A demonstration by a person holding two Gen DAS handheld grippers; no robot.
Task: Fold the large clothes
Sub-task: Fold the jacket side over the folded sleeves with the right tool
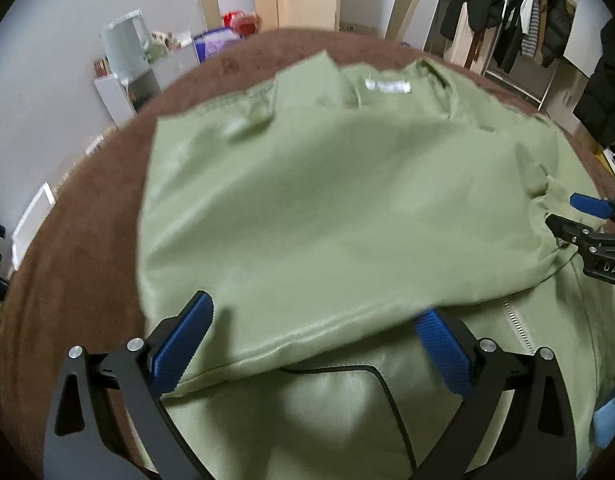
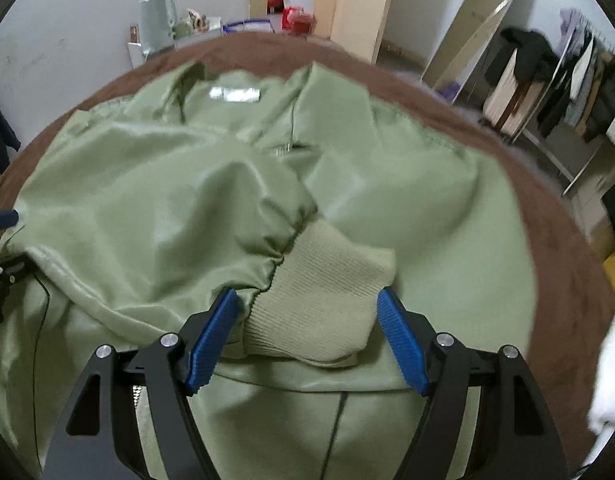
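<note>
Brown bedspread (image 1: 87, 264) rims green jacket (image 1: 327, 208); both grippers' fingers spread, prob. over its folds.

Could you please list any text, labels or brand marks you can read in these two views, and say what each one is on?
"DAS": white letters on the black body of the right gripper, cut off by the frame edge.
White neck label inside the green jacket: too blurred to read in either view.
Nothing else is legible.

A glossy light-green jacket (image 1: 327, 208) with a paler ribbed knit cuff (image 2: 327, 300) and a white neck label (image 1: 387, 87) is spread across a brown fuzzy bed cover (image 1: 79, 264). Black frames with blue textured pads (image 2: 211, 340) are seen at lower frame.
</note>
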